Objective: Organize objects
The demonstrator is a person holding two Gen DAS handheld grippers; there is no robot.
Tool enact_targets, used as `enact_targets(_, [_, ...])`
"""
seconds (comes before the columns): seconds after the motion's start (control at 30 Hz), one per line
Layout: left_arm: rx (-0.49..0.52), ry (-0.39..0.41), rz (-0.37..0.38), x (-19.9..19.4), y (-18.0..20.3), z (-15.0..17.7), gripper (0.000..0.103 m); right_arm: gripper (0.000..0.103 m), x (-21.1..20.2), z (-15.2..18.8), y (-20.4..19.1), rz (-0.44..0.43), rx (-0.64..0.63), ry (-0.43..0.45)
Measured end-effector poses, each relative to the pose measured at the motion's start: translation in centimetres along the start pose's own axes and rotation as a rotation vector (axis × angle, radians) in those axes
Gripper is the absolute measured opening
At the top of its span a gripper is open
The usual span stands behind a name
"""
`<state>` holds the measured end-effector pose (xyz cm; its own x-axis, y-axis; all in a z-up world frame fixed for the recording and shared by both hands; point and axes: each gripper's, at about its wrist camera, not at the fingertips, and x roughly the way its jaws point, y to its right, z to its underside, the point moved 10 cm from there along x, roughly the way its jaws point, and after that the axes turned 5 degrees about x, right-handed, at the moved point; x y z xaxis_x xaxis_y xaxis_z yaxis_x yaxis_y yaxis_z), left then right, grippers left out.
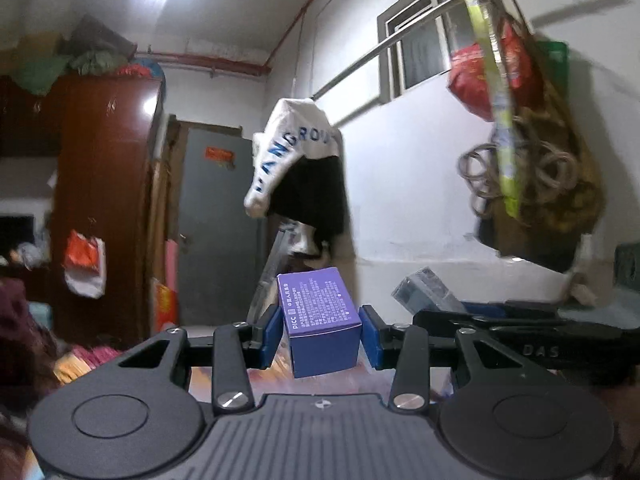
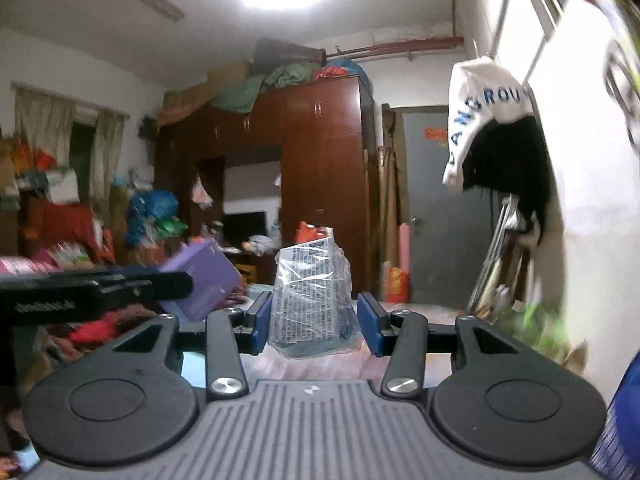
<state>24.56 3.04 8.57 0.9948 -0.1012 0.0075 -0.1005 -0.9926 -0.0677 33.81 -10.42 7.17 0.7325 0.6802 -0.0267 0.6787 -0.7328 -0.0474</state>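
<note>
The left gripper (image 1: 322,330) clamps a small purple cardboard box (image 1: 320,320) (printed face upward), long axis pointing away from the camera. The right gripper (image 2: 314,316) pinches a clear plastic-wrapped dark pack (image 2: 314,300), standing upright, both held in mid-air.

A box (image 1: 322,322) sits between the left gripper's (image 1: 320,334) pads, a wrapped pack (image 2: 314,300) between the right gripper's (image 2: 316,320); wardrobe (image 2: 320,168) behind.

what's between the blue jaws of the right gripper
A plastic-wrapped dark box, clamped between them, as the right wrist view shows.
</note>
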Motion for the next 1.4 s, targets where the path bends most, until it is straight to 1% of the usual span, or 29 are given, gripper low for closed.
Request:
enact_targets(0.03, [0.014, -0.026, -0.035, 1.5, -0.7, -0.7, 0.046, 0.049, 1.3, -0.9, 0.2, 0.019, -0.014, -0.021])
enact_targets(0.1, [-0.006, -0.11, -0.06, 4.6, -2.2, -0.8, 0.046, 0.049, 4.1, -2.1, 0.9, 0.036, -0.01, -0.071])
enact_targets(0.17, [-0.025, -0.196, -0.083, 7.4, -3.6, 0.4, 0.046, 0.049, 6.4, -1.9, 1.5, 0.031, 0.017, -0.114])
enact_targets(0.23, [-0.021, -0.266, -0.115, 9.5, -4.7, 2.3, 0.046, 0.049, 8.8, -0.8, 1.9, 0.035, 0.018, -0.168])
enact_targets(0.27, [-0.012, -0.299, -0.132, 10.2, -5.1, 3.1, 0.052, 0.051, 9.7, -0.2, 2.3, 0.059, 0.021, -0.194])
enact_targets(0.3, [-0.011, -0.325, -0.144, 10.8, -5.4, 4.0, 0.061, 0.051, 10.5, 0.4, 2.5, 0.064, 0.032, -0.205])
enact_targets(0.33, [-0.017, -0.323, -0.149, 11.1, -5.7, 4.4, 0.066, 0.059, 10.9, 0.7, 2.5, 0.054, 0.041, -0.203])
enact_targets(0.37, [-0.028, -0.316, -0.148, 11.0, -5.9, 4.7, 0.076, 0.082, 11.1, 1.0, 2.5, 0.048, 0.047, -0.203])
enact_targets(0.4, [-0.041, -0.308, -0.143, 10.9, -6.0, 4.8, 0.082, 0.091, 11.2, 1.4, 2.5, 0.05, 0.042, -0.205])
enact_targets(0.43, [-0.052, -0.299, -0.138, 10.6, -6.1, 4.8, 0.083, 0.098, 11.1, 1.5, 2.4, 0.064, 0.028, -0.2])
enact_targets(0.5, [-0.053, -0.29, -0.134, 10.1, -6.3, 4.5, 0.089, 0.099, 10.6, 1.3, 2.2, 0.075, 0.01, -0.186])
enact_targets(0.53, [-0.05, -0.298, -0.124, 10.0, -6.3, 4.4, 0.091, 0.103, 10.3, 1.2, 2.1, 0.072, 0.011, -0.184])
enact_targets(0.6, [-0.044, -0.319, -0.095, 9.9, -6.0, 4.4, 0.092, 0.103, 9.7, 0.8, 2.0, 0.068, 0.007, -0.187])
enact_targets(0.67, [-0.036, -0.307, -0.082, 9.5, -5.7, 4.2, 0.092, 0.103, 9.8, 0.6, 2.3, 0.075, 0.002, -0.21])
enact_targets(0.73, [-0.033, -0.297, -0.093, 9.0, -5.5, 4.0, 0.094, 0.103, 9.9, 0.8, 2.8, 0.133, -0.013, -0.255])
enact_targets(0.77, [-0.027, -0.301, -0.101, 8.8, -5.3, 3.9, 0.099, 0.103, 9.7, 1.1, 2.9, 0.174, -0.022, -0.27])
enact_targets(0.83, [0.01, -0.3, -0.137, 8.2, -5.1, 3.8, 0.1, 0.103, 8.7, 1.7, 3.4, 0.292, -0.065, -0.3])
enact_targets(0.9, [0.058, -0.29, -0.183, 7.8, -4.8, 3.5, 0.1, 0.103, 7.4, 1.7, 3.5, 0.362, -0.107, -0.279])
enact_targets(0.93, [0.07, -0.294, -0.187, 7.8, -4.5, 3.5, 0.1, 0.103, 6.8, 1.7, 3.5, 0.372, -0.114, -0.267])
enact_targets(0.97, [0.071, -0.3, -0.179, 7.8, -4.3, 3.4, 0.1, 0.103, 6.4, 1.6, 3.6, 0.373, -0.111, -0.266])
enact_targets(1.03, [0.065, -0.309, -0.164, 7.8, -3.9, 3.4, 0.1, 0.103, 5.7, 1.4, 3.7, 0.333, -0.074, -0.275])
enact_targets(1.1, [0.067, -0.324, -0.173, 8.0, -3.8, 3.4, 0.1, 0.103, 5.4, 1.1, 4.1, 0.3, -0.021, -0.285])
enact_targets(1.17, [0.071, -0.324, -0.172, 8.0, -3.7, 3.4, 0.1, 0.103, 5.1, 0.9, 4.5, 0.294, 0.015, -0.277])
enact_targets(1.4, [0.046, -0.341, -0.175, 7.8, -3.8, 4.1, 0.1, 0.103, 4.7, 1.4, 4.8, 0.282, 0.019, -0.284])
